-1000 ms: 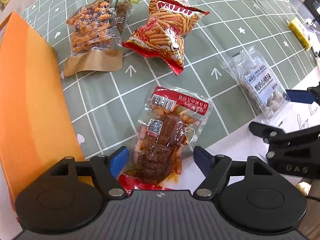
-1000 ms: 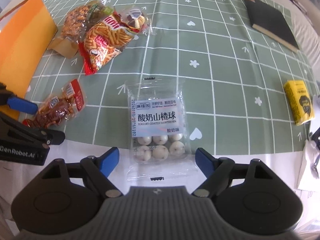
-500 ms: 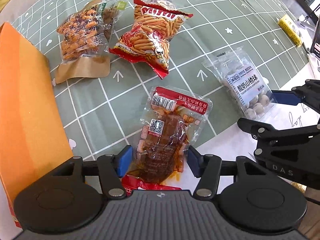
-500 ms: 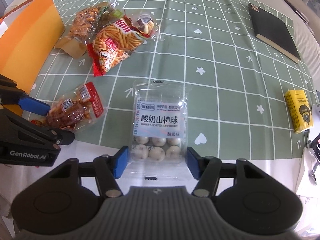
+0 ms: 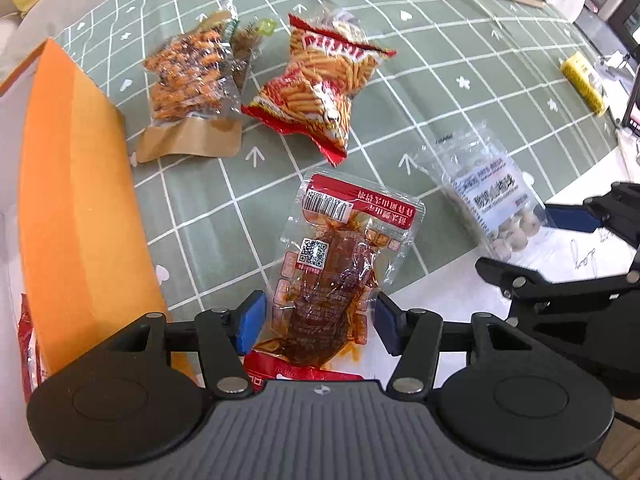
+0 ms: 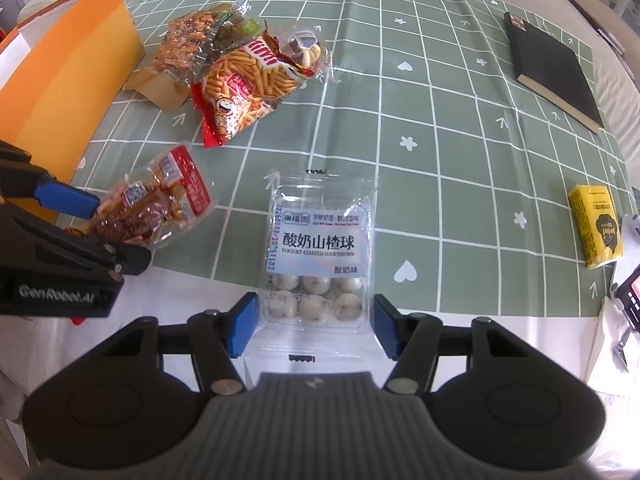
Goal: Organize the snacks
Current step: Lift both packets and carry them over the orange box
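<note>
My left gripper (image 5: pixel 318 322) has its blue pads pressed on both sides of a clear red-topped spicy meat packet (image 5: pixel 340 264), seen also in the right wrist view (image 6: pixel 152 208). My right gripper (image 6: pixel 312 322) has its pads against the sides of a clear bag of yogurt-coated hawthorn balls (image 6: pixel 318 248), which also shows in the left wrist view (image 5: pixel 488 200). Both packets rest at the near edge of the green checked cloth (image 6: pixel 440 120). The orange box (image 5: pixel 76 208) stands to the left.
A red bag of stick snacks (image 5: pixel 320 92) and a brown-bottomed bag of orange snacks (image 5: pixel 188 92) lie farther back with a small clear packet (image 6: pixel 304 50). A black notebook (image 6: pixel 552 68) and a yellow box (image 6: pixel 598 226) lie to the right.
Both grippers have closed from wide open until their pads meet the sides of their packets. Both have also risen slightly and tilted back.
</note>
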`<move>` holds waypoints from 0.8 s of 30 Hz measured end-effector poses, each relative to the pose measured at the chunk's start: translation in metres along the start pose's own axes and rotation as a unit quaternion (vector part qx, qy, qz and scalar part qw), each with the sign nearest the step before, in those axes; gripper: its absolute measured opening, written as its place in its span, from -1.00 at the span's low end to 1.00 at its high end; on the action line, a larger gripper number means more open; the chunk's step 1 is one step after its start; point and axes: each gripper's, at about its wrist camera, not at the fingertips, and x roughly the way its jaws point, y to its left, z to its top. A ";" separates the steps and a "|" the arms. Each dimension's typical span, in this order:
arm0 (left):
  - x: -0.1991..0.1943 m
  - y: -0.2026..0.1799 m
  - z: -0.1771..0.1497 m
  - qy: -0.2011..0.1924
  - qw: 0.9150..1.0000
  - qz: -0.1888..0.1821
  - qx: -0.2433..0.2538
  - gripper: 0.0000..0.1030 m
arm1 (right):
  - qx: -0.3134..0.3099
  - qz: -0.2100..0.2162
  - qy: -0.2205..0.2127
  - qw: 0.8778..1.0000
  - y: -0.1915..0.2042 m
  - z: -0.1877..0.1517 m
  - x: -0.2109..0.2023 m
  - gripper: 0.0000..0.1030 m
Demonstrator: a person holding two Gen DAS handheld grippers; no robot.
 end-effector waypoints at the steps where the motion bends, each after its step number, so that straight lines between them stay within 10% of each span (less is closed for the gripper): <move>1: -0.003 0.000 0.000 -0.001 1.000 -0.001 -0.003 0.27 | -0.001 0.000 -0.001 1.000 0.001 0.000 -0.002 0.14; 24: -0.103 0.035 -0.003 -0.062 0.998 0.000 -0.002 0.27 | -0.069 0.021 -0.058 0.996 0.044 0.028 -0.076 0.14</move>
